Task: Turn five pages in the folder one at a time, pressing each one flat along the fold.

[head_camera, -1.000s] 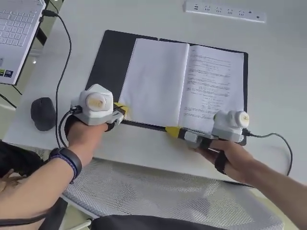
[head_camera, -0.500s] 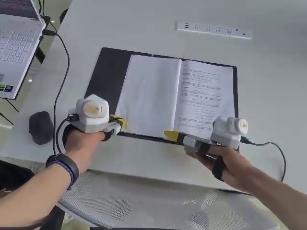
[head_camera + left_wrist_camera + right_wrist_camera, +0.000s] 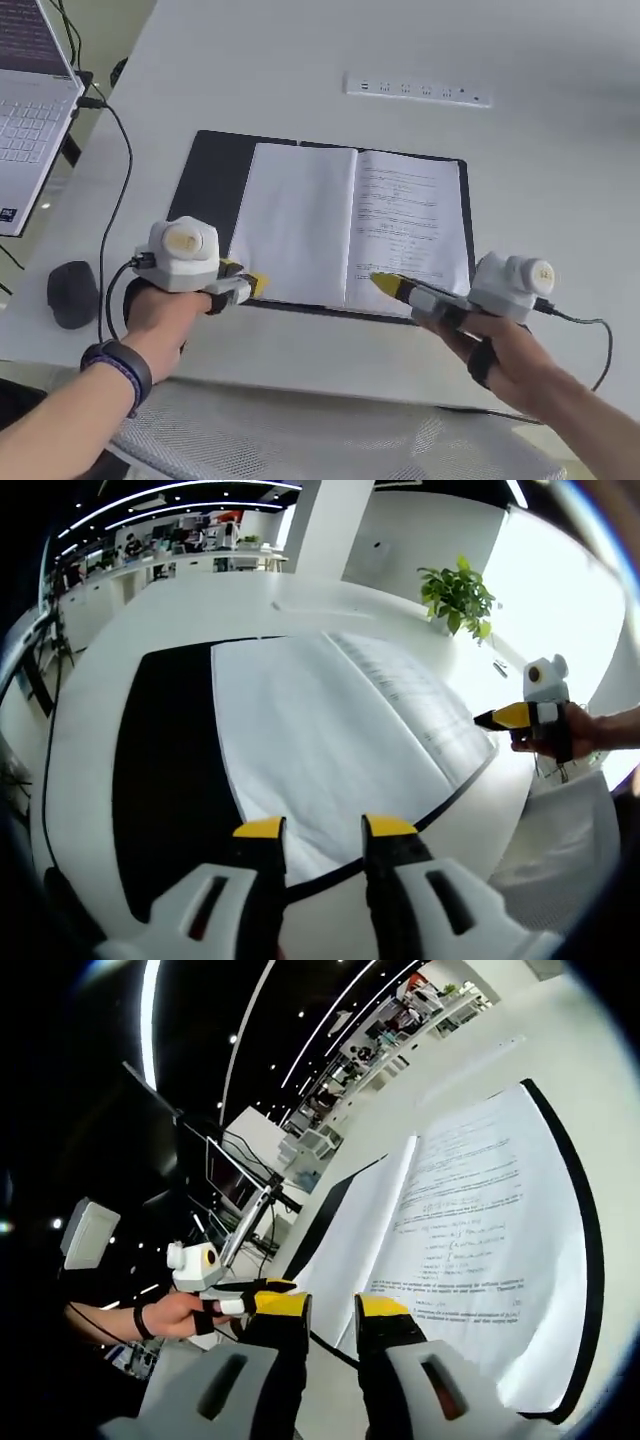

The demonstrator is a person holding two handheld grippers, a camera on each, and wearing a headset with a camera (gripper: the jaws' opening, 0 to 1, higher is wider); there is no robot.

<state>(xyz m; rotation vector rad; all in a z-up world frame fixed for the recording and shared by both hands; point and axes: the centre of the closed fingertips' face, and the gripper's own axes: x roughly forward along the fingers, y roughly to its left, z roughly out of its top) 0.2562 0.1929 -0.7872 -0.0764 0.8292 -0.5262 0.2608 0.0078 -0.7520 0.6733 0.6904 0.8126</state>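
The big white desk (image 3: pixel 560 150) is smooth, so the flat black folder (image 3: pixel 205 185) lying open on it could slide if a page gets tugged hard. The thin white sheet with small print (image 3: pixel 405 215) on the folder's right side could crumple or tear, or two sheets could lift together. The white right gripper (image 3: pixel 385 283) with yellow tips is at that sheet's bottom edge, open a little, holding nothing. The matching left gripper (image 3: pixel 255 283) is by the plain white blank page's (image 3: pixel 290 220) bottom corner, also slightly open and empty.
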